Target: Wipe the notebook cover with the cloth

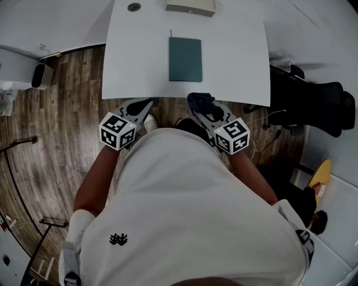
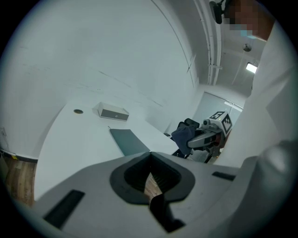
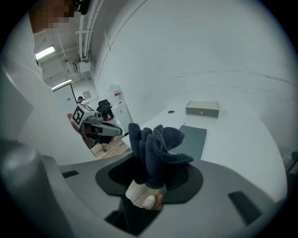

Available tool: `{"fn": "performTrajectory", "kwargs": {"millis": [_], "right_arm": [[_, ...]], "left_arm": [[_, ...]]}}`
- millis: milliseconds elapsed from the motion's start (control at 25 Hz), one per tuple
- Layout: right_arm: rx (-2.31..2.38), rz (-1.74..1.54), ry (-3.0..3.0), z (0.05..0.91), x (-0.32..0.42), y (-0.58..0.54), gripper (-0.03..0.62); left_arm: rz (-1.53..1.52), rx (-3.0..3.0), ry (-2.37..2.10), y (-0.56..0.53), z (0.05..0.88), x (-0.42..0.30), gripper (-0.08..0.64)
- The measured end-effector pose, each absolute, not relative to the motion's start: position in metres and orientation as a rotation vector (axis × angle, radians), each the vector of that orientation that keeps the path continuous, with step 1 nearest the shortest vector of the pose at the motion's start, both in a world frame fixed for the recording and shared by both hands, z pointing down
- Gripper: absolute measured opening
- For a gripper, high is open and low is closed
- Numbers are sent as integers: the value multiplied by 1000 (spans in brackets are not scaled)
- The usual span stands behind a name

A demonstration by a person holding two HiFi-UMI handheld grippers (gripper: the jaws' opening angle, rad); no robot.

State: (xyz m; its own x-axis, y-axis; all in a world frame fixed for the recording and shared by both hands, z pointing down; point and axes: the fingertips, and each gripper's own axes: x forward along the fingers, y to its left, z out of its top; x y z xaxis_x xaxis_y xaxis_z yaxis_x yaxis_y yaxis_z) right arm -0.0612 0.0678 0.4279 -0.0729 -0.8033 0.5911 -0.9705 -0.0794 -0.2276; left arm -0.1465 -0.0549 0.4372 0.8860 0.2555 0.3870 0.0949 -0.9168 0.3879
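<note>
Left gripper (image 2: 150, 159) low in frame, above the white table (image 2: 70, 148)
Its jaws sit together, empty. A dark green notebook (image 2: 129, 141) lies flat mid-frame, a grey box (image 2: 113, 112) beyond it; at right, the right gripper (image 2: 192, 141) clamps a dark blue cloth (image 2: 182, 134).

Box (image 1: 190, 6): far side cut off by the head view's top edge.
Round thing (image 1: 133, 7) on the table (image 1: 235, 67): too small to tell what it is.
Cloth (image 3: 156, 148): lower end hidden inside the right gripper (image 1: 208, 111), whose jaws close on it.
Notebook (image 2: 130, 142): near end hidden behind the left gripper (image 1: 140, 109) in that gripper's view.
Chair (image 1: 313, 106): left part hidden under the table.
</note>
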Motion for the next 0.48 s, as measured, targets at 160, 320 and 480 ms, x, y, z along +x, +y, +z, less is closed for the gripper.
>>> {"fn": "performTrajectory", "kwargs": {"millis": [160,320,480], "right_arm": [[1937,861,-1938,426,-61,82,158],[1946,820,-1958,419,-60,104,158],[1951,849,-1934,423,-52,154,158]], "left_arm": [[622,2712,252,-39,434,-144,6],[648,2712,251,-13,434,-135,6],[651,2726,286,36,428,-114,6]]}}
